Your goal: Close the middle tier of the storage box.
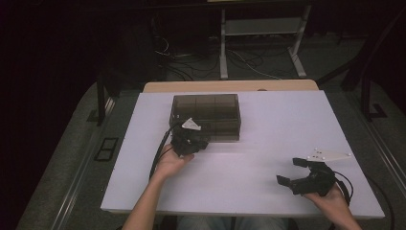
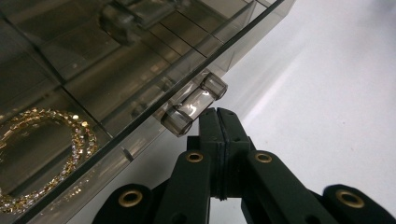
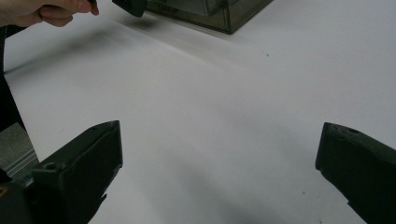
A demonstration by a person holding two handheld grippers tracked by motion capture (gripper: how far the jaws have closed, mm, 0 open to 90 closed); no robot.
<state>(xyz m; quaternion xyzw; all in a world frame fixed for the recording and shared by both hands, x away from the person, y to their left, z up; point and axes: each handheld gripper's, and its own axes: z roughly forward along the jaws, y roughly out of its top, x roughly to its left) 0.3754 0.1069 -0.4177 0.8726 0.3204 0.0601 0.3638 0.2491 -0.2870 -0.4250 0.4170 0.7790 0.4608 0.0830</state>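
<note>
My left gripper jaws closed empty against the smoky box's clear latch, right gripper jaws wide open above the white counter

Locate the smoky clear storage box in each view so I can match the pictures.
High view: storage box at centre, on the table's far half.
Left gripper view: fills the upper left.
Right gripper view: top edge, middle.
Shared landmark: the white table.
</note>
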